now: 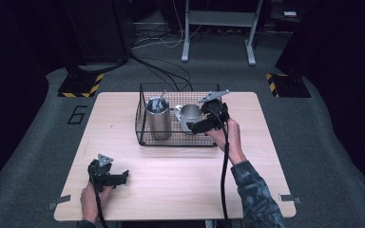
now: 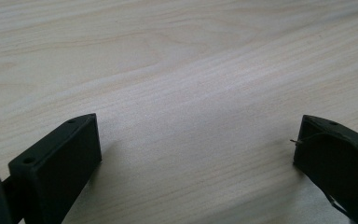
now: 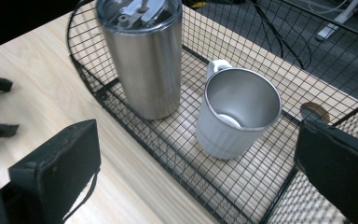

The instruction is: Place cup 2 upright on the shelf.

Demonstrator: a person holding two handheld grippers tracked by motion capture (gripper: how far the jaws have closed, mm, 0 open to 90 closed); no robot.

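right tool (image 1: 196, 127) hovers over mug (image 1: 190, 116)

A wire basket (image 1: 142, 128) sits on the worktop (image 1: 180, 175), at the middle of its far half. In the basket, a lidded tumbler (image 1: 158, 118) stands upright at the left end, and a mug (image 1: 190, 117) stands upright to its right, near it but apart. The right tongs (image 1: 194, 127) hang over the basket's right end, just beside the mug on its near side. The left tongs (image 1: 123, 177) rest on the worktop near its front left corner, well apart from the basket, with bare worktop between their jaws.
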